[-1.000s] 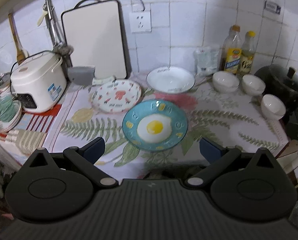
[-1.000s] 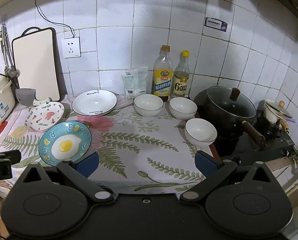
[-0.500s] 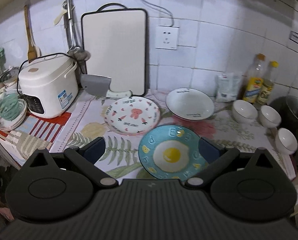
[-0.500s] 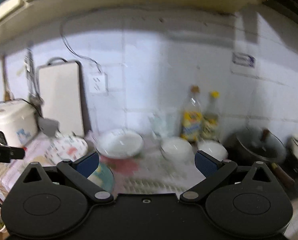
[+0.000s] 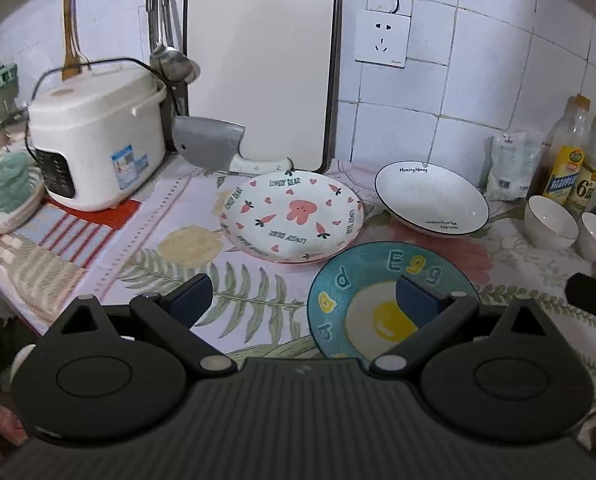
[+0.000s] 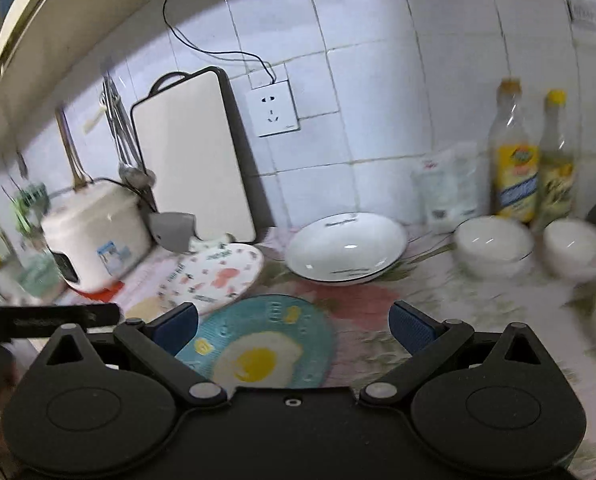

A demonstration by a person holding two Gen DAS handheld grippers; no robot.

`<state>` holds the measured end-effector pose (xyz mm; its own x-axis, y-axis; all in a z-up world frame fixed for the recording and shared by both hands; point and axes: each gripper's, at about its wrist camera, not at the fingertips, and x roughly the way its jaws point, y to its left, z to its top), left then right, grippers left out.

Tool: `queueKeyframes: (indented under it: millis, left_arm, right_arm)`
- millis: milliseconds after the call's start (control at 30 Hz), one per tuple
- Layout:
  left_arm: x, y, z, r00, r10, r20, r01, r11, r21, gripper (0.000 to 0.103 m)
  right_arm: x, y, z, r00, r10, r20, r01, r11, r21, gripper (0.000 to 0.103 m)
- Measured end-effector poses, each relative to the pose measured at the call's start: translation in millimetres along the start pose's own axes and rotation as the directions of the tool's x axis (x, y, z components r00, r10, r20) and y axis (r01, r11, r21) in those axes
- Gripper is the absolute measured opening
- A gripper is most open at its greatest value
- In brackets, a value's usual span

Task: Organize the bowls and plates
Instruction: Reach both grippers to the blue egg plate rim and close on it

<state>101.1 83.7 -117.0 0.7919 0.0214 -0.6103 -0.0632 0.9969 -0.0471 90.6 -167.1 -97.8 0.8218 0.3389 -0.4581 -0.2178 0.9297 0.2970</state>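
Note:
A blue fried-egg plate [image 5: 361, 280] lies at the counter's front; it also shows in the right wrist view [image 6: 274, 332]. Behind it lie a pink bunny plate [image 5: 294, 216] [image 6: 214, 276] and a deep white black-rimmed plate [image 5: 431, 200] [image 6: 345, 246]. White bowls [image 5: 549, 222] [image 6: 493, 246] stand at the right. My left gripper [image 5: 303, 298] is open and empty, its right finger over the egg plate. My right gripper [image 6: 294, 326] is open and empty, above the egg plate.
A white rice cooker [image 5: 94, 136] stands at the left, a cutting board [image 5: 258, 64] and a cleaver [image 5: 214, 142] lean at the wall. Two bottles [image 5: 569, 156] and a bag [image 5: 511, 164] stand at the back right. Stacked dishes [image 5: 6, 192] sit far left.
Both grippers have moved left and closer to the counter. The left gripper's right finger now overlaps the egg plate. The right gripper swung from the bowls towards the plates. Both stay open.

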Motion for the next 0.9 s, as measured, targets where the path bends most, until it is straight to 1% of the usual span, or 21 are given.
queueKeyframes:
  millis: [67, 167, 233, 267, 300, 333, 367, 400, 433, 500, 533, 567, 600, 633, 667, 700, 767, 800, 833, 867, 900]
  left_arm:
    - [11, 0, -3, 1.000, -0.029, 0.000, 0.029, 1.000, -0.007, 0.100]
    - [30, 0, -8, 0.999, -0.049, -0.013, 0.049, 0.998, -0.025, 0.100]
    - [43, -1, -12, 0.997, -0.061, -0.042, 0.060, 0.998, -0.033, 0.100]
    - [50, -1, -14, 0.997, -0.057, -0.051, 0.055, 0.998, -0.034, 0.100]
    - [55, -2, -15, 0.998, -0.033, -0.049, 0.031, 0.999, -0.029, 0.100]
    - [60, -3, -16, 0.999, -0.001, -0.041, 0.000, 1.000, -0.013, 0.100]
    - [64, -4, -16, 0.999, 0.016, -0.040, -0.016, 1.000, 0.003, 0.100]
    - [69, -4, -16, 0.999, 0.017, -0.044, -0.016, 1.000, 0.017, 0.100]
    - [75, -4, -15, 0.999, 0.005, -0.054, -0.004, 1.000, 0.027, 0.100]
    - [87, -3, -16, 0.996, -0.003, -0.088, 0.007, 0.999, 0.041, 0.099]
    - [93, -3, -16, 0.995, -0.005, -0.103, 0.009, 0.999, 0.041, 0.093]
    - [100, -2, -18, 0.993, -0.003, -0.122, 0.008, 0.999, 0.039, 0.084]
    - [107, -1, -19, 0.989, -0.003, -0.149, 0.008, 0.999, 0.031, 0.080]
    - [113, 1, -21, 0.984, -0.008, -0.177, 0.012, 1.000, 0.022, 0.072]
    - [120, 2, -23, 0.978, -0.015, -0.206, 0.018, 1.000, 0.012, 0.061]
    - [124, 2, -25, 0.974, -0.017, -0.227, 0.019, 1.000, 0.009, 0.057]
    - [130, 2, -30, 0.969, -0.029, -0.245, 0.037, 0.999, 0.028, 0.054]
    - [132, 1, -32, 0.970, -0.032, -0.243, 0.043, 0.998, 0.039, 0.049]
    - [133, 0, -34, 0.970, -0.028, -0.243, 0.042, 0.998, 0.051, 0.045]
    - [135, 0, -36, 0.969, -0.042, -0.241, 0.057, 0.997, 0.052, 0.039]
    - [135, 1, -36, 0.968, -0.062, -0.241, 0.074, 0.996, 0.042, 0.034]
  right_arm:
    - [14, -2, -7, 1.000, -0.021, 0.014, 0.021, 1.000, 0.001, 0.103]
    - [32, -8, -12, 0.999, -0.046, 0.009, 0.046, 0.999, -0.007, 0.103]
    - [45, -14, -14, 0.999, -0.043, -0.029, 0.043, 0.999, 0.019, 0.103]
    - [53, -19, -14, 0.997, -0.027, -0.069, 0.030, 0.999, 0.039, 0.101]
    - [60, -26, -14, 0.994, 0.036, -0.099, -0.028, 0.997, 0.077, 0.099]
    - [65, -33, -16, 0.990, 0.097, -0.104, -0.084, 0.989, 0.121, 0.097]
    - [71, -43, -18, 0.983, 0.141, -0.118, -0.116, 0.974, 0.194, 0.097]
    - [75, -48, -19, 0.983, 0.130, -0.126, -0.098, 0.967, 0.234, 0.097]
    - [76, -51, -21, 0.985, 0.124, -0.123, -0.090, 0.964, 0.248, 0.097]
    - [83, -54, -25, 0.984, 0.100, -0.148, -0.063, 0.970, 0.234, 0.097]
    - [88, -55, -28, 0.982, 0.092, -0.165, -0.053, 0.972, 0.229, 0.094]
    - [92, -54, -31, 0.980, 0.092, -0.179, -0.049, 0.971, 0.233, 0.091]
    - [97, -55, -34, 0.975, 0.098, -0.198, -0.049, 0.969, 0.242, 0.090]
    - [102, -55, -37, 0.971, 0.105, -0.214, -0.050, 0.968, 0.247, 0.088]
    - [105, -57, -41, 0.968, 0.105, -0.227, -0.046, 0.967, 0.251, 0.084]
    - [109, -56, -43, 0.966, 0.103, -0.238, -0.042, 0.968, 0.248, 0.081]
    - [116, -54, -48, 0.959, 0.105, -0.262, -0.040, 0.970, 0.240, 0.070]
    - [120, -52, -49, 0.955, 0.107, -0.277, -0.041, 0.971, 0.234, 0.067]
    - [123, -50, -50, 0.951, 0.112, -0.289, -0.044, 0.972, 0.232, 0.058]
    - [127, -49, -51, 0.945, 0.118, -0.306, -0.046, 0.971, 0.233, 0.049]
    - [130, -49, -52, 0.940, 0.117, -0.322, -0.041, 0.972, 0.232, 0.044]
